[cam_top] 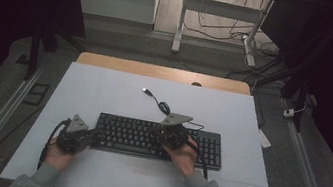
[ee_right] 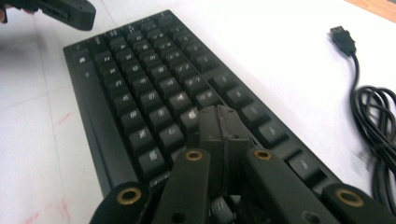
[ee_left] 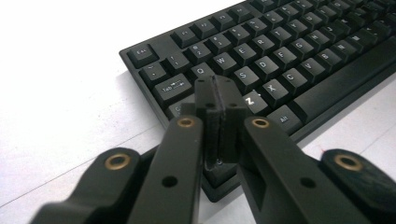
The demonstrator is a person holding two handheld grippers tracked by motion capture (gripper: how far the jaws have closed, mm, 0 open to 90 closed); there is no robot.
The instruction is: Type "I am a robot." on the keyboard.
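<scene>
**Both grippers on the keyboard, jaws together, typing by poke**

Keyboard point(cam_top: 159, 141) lies across the middle of the white mat point(cam_top: 103, 93), near the person's edge, long side facing them. Left gripper point(ee_left: 218, 95) sits at the kbd's left end, jaws pressed together w/ nothing between, tips over the keys around A/Z in the left gripper view. Right gripper point(ee_right: 219, 122) is over the kbd's right-centre, jaws also together, empty, tips just above or touching a key; can't tell which. Looks like key-pressing w/ closed tips is underway; how many presses are done, the pics don't say. No key visibly pushed down.

Around: the kbd's cable point(cam_top: 162, 106) coils behind it, USB plug point(ee_right: 342, 38) loose on the mat, unplugged. Nothing blocks either gripper; the cable sits well back of the keys.
</scene>
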